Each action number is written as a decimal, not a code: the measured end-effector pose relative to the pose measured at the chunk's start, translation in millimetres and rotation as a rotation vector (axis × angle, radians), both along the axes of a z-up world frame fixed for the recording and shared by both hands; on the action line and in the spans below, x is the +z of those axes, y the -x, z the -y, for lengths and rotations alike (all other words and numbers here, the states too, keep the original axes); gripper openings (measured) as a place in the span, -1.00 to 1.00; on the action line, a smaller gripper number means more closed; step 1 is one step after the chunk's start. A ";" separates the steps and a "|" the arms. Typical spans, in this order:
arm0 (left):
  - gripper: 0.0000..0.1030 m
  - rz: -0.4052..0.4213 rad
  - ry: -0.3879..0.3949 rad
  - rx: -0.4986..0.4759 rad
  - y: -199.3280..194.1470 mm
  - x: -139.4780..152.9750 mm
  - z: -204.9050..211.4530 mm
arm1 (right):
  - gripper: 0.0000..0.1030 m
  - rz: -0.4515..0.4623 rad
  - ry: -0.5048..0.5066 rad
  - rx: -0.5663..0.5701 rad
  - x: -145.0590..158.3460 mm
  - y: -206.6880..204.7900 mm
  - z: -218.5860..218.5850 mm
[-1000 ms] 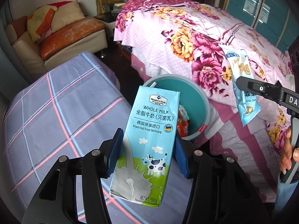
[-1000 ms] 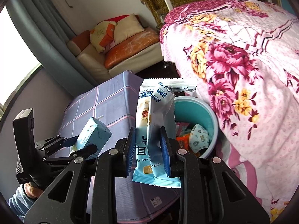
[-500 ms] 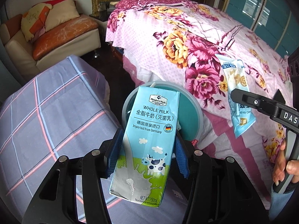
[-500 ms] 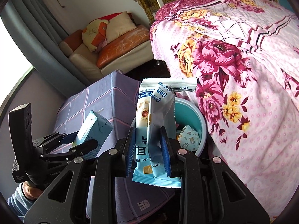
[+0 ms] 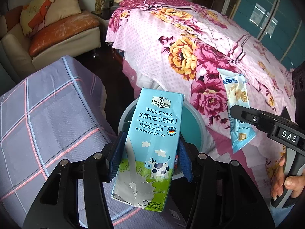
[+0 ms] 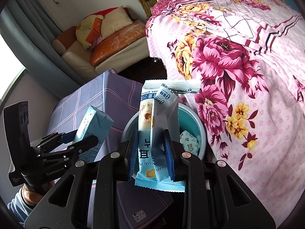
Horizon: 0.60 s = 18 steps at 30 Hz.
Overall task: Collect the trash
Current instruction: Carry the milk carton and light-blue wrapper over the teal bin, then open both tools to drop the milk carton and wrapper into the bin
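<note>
Now you're at the drop: left claw clamped on the milk carton, right claw clamped on the snack wrapper, both above the teal bin; next, part each claw over its mouth.

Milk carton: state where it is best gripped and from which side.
Grip the milk carton across its two narrow side walls at mid-height, coming from below its printed front, as the left tool does now. Those flat parallel walls suit the pads, and the top stays free to drop toward the bin.
</note>
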<state>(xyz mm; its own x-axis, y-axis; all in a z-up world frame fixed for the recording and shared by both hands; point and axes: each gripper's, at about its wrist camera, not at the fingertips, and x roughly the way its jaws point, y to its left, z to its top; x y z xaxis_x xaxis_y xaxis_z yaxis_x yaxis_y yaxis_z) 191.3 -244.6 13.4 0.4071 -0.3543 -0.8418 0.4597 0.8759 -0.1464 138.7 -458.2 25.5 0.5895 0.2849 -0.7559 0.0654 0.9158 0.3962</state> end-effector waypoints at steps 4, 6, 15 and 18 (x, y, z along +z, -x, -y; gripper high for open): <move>0.04 -0.021 0.006 -0.005 -10.5 -10.0 2.6 | -0.50 -0.017 0.011 -0.001 -4.4 -8.4 -0.9; 0.04 -0.030 0.009 -0.008 -14.4 -14.8 4.1 | -0.50 -0.026 0.016 -0.003 -7.0 -13.1 -1.3; 0.04 -0.077 0.022 -0.021 -34.3 -37.2 10.1 | -0.50 -0.060 0.045 -0.019 -14.4 -27.3 -1.4; 0.04 -0.088 0.032 -0.026 -40.0 -41.9 11.8 | -0.50 -0.069 0.055 -0.024 -16.1 -31.0 -1.4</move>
<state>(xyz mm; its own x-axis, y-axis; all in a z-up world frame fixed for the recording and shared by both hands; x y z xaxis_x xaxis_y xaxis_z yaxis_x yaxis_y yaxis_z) 231.3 -256.4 -28.5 0.3226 -0.3906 -0.8622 0.4661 0.8583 -0.2145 169.7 -456.9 9.4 0.5416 0.2277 -0.8092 0.1134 0.9340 0.3388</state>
